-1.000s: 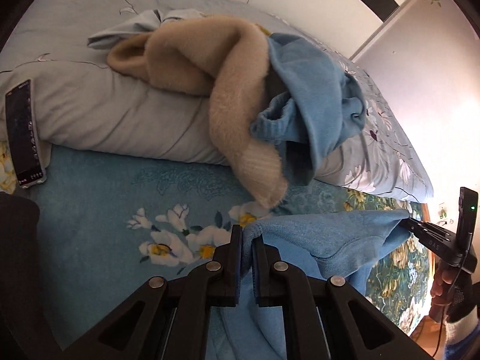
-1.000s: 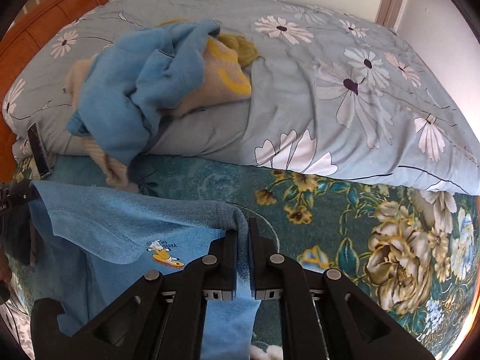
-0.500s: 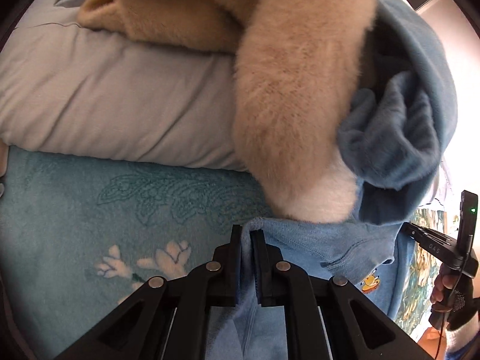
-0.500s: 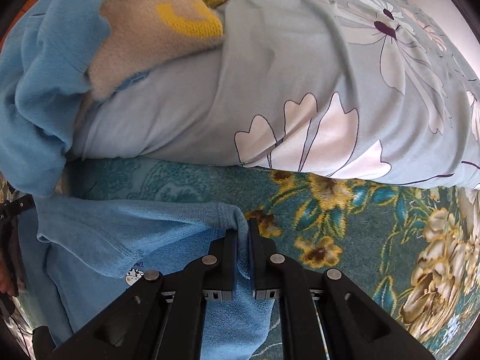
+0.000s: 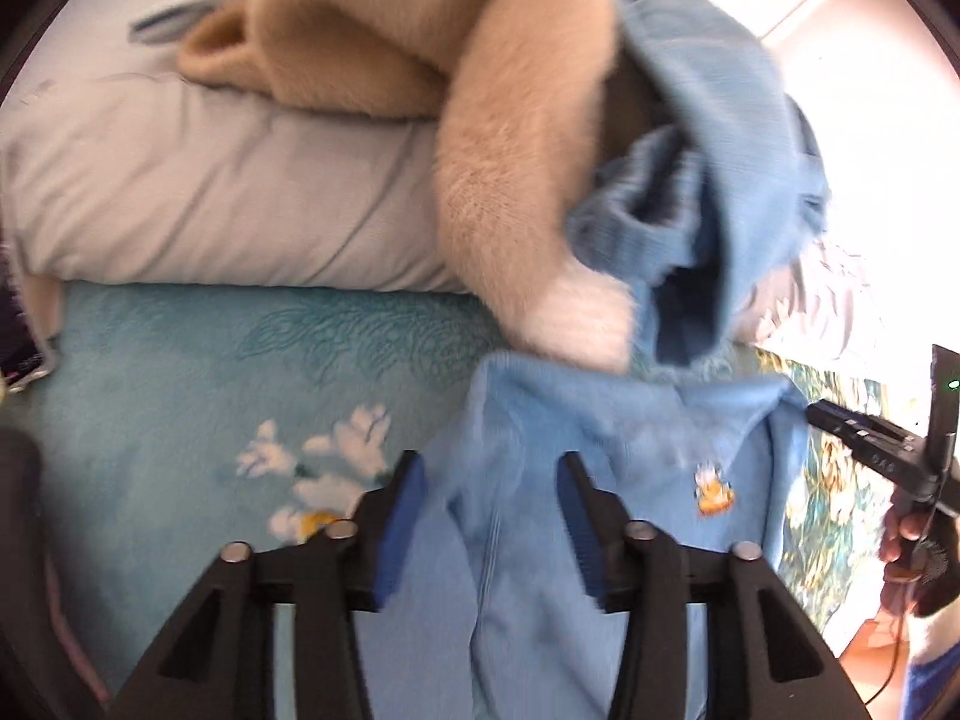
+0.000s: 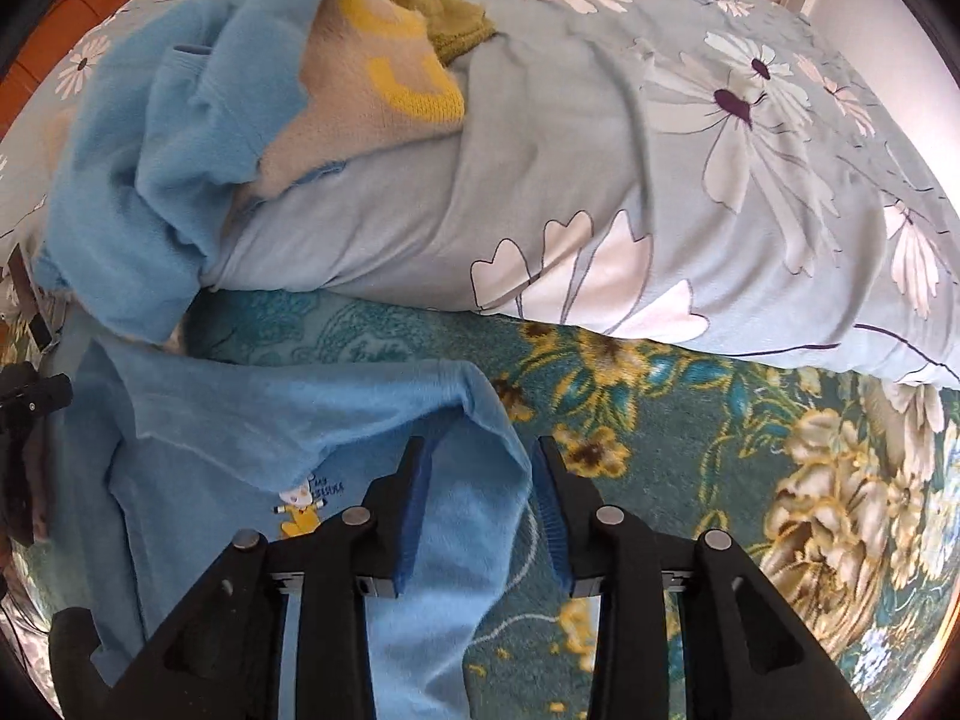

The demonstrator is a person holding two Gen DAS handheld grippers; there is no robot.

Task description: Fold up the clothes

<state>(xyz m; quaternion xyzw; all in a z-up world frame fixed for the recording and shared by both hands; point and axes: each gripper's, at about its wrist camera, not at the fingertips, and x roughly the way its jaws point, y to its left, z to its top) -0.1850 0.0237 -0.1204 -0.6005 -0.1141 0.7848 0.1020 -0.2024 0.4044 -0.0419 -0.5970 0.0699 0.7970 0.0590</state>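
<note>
A light blue top (image 5: 606,450) with a small duck emblem (image 5: 711,489) lies spread on the floral blanket, its upper edge towards the pillow. My left gripper (image 5: 489,474) hovers over its left shoulder. The jaws are opening; cloth lies between the pads, which do not press on it. Over the right shoulder of the blue top (image 6: 240,438), my right gripper (image 6: 480,456) is also opening, the corner lying loose between its blue pads. In the left wrist view the right gripper (image 5: 870,450) shows at the far right, held by a hand.
A heap of clothes lies on the flowered pillow (image 6: 600,180): a fuzzy beige sweater (image 5: 480,90), a blue knit (image 5: 720,150) and an olive piece (image 6: 456,24). A phone (image 5: 24,354) lies at the left edge. The teal floral blanket (image 6: 720,450) covers the bed.
Both grippers were shut on the blue top's upper corners and have now opened, letting the cloth go. The top has settled flat on the blanket below the pillow.
</note>
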